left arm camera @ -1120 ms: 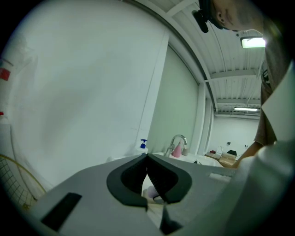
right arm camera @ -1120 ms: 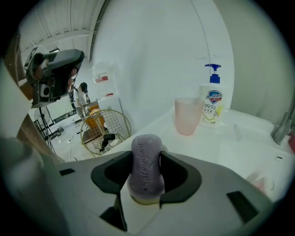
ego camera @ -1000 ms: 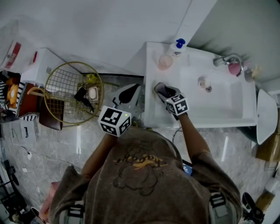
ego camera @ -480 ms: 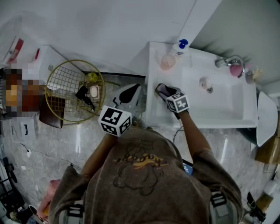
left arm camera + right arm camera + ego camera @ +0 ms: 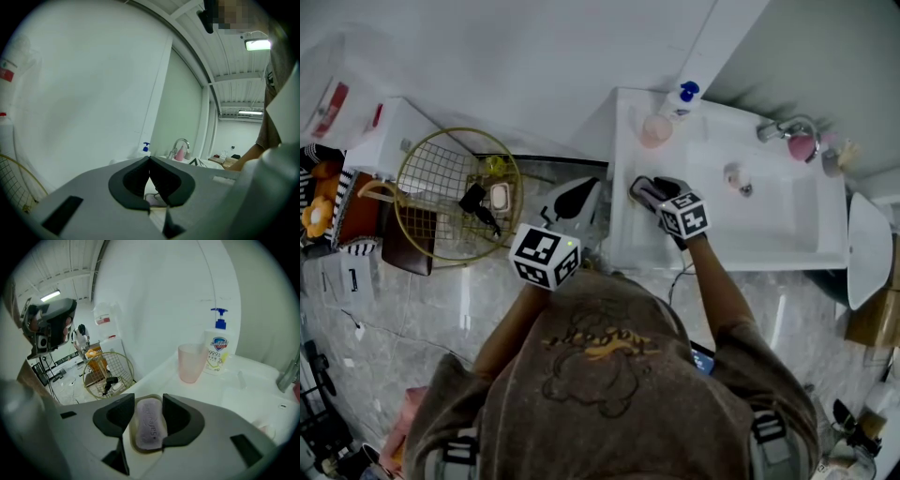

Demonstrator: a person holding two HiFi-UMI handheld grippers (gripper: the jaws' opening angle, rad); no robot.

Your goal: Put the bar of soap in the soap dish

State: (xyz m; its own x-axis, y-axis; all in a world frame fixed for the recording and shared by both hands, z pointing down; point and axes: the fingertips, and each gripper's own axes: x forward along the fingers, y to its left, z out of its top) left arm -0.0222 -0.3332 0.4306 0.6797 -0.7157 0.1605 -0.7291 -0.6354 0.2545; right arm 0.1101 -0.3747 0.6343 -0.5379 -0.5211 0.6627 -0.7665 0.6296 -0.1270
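Bar of soap (image 5: 150,425) pinched between right gripper (image 5: 148,401) jaws, in soap dish (image 5: 131,430), left gripper (image 5: 149,161) closed, empty

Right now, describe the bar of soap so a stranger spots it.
On the white sink's left ledge, nearer than the pink cup, sits a beige soap dish. The bar of soap lies in it between the right gripper's jaws: a pale lilac oval with stamped lettering.
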